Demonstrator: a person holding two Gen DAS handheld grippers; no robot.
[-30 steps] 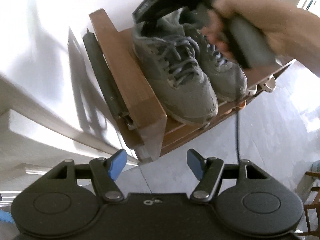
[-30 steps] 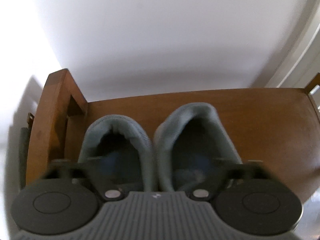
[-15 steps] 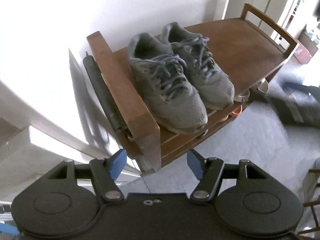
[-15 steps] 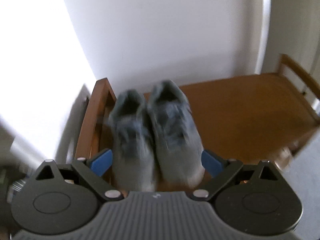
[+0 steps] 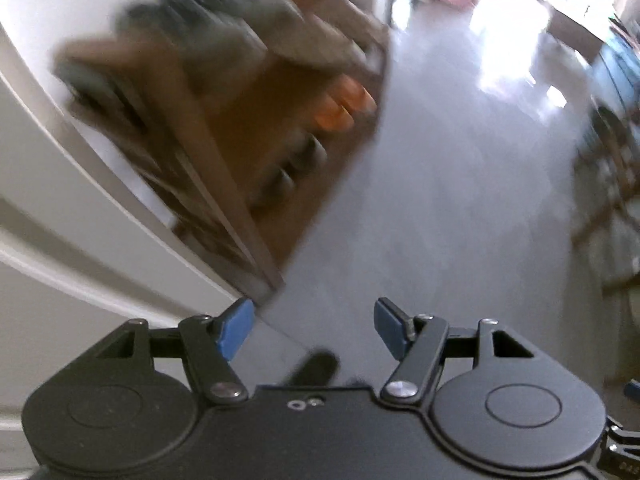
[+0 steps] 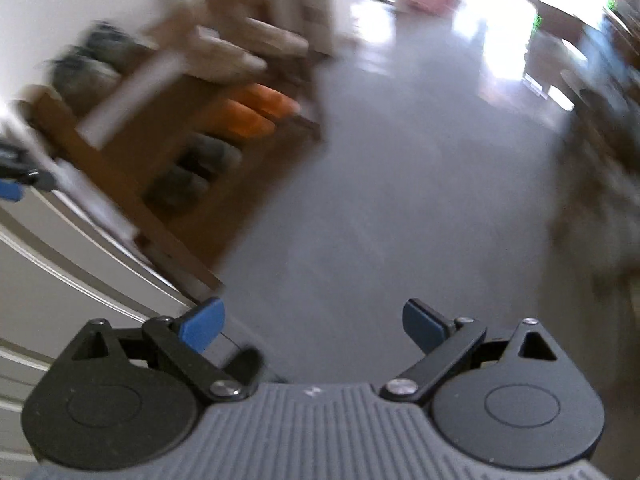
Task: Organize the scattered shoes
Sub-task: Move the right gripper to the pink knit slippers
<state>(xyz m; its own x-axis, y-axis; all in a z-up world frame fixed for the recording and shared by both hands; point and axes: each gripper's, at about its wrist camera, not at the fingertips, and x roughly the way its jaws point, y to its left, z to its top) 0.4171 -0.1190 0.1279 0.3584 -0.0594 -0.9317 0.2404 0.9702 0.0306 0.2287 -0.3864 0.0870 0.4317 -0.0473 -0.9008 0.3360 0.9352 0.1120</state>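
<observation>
Both views are blurred by motion. A pair of grey sneakers (image 5: 208, 8) sits on top of the wooden shoe rack (image 5: 224, 148) at the upper left; the grey sneakers (image 6: 88, 64) show in the right wrist view too, on the wooden shoe rack (image 6: 120, 168). My left gripper (image 5: 314, 330) hangs open over bare grey floor, nothing between its blue pads. My right gripper (image 6: 314, 326) is also open and empty, well away from the rack.
Lower shelves hold orange shoes (image 5: 346, 106) and dark shoes (image 5: 296, 160). Grey floor (image 5: 440, 200) stretches to the right toward a bright doorway. Blurred furniture (image 5: 608, 184) stands at the right edge. A white wall and baseboard (image 5: 80, 208) run along the left.
Both grippers have pulled back from the sneakers on the rack's top and swung down and right toward the floor. The rack now lies at the upper left and its lower shelves show.
</observation>
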